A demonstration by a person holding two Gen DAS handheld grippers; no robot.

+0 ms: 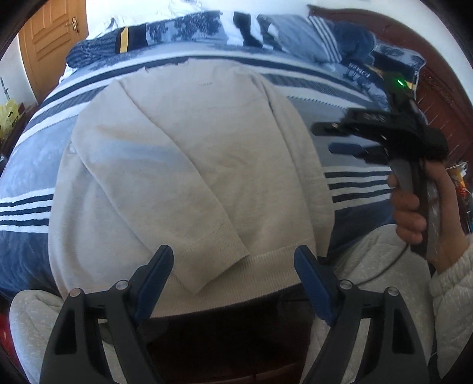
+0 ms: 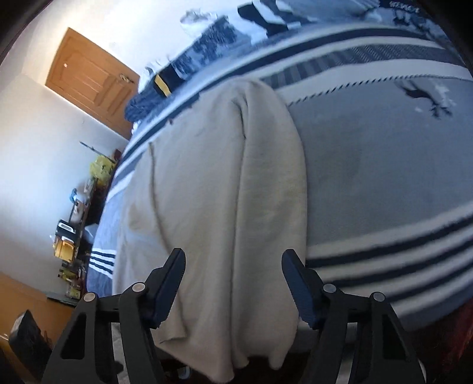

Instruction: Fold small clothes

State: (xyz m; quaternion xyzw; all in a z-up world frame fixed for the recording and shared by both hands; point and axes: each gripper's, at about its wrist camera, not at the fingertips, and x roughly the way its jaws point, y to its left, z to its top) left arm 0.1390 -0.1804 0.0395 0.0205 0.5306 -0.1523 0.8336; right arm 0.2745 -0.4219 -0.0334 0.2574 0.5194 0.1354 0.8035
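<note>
Right gripper (image 2: 233,283) hangs just above the near end of the beige sweater (image 2: 207,206), jaws wide apart, nothing between them. Sweater lies flat on the striped bedspread (image 2: 384,177); its far end reaches toward the pillows (image 2: 266,17), its right-hand edge is folded over into a thick roll, and its near hem droops over the bed edge. Left of the sweater: white wall, wooden door (image 2: 91,79), cluttered shelf (image 2: 71,233) lower down. View tilted, slightly blurred.

Bright daylight, fisheye edge warp, slight motion blur.
</note>
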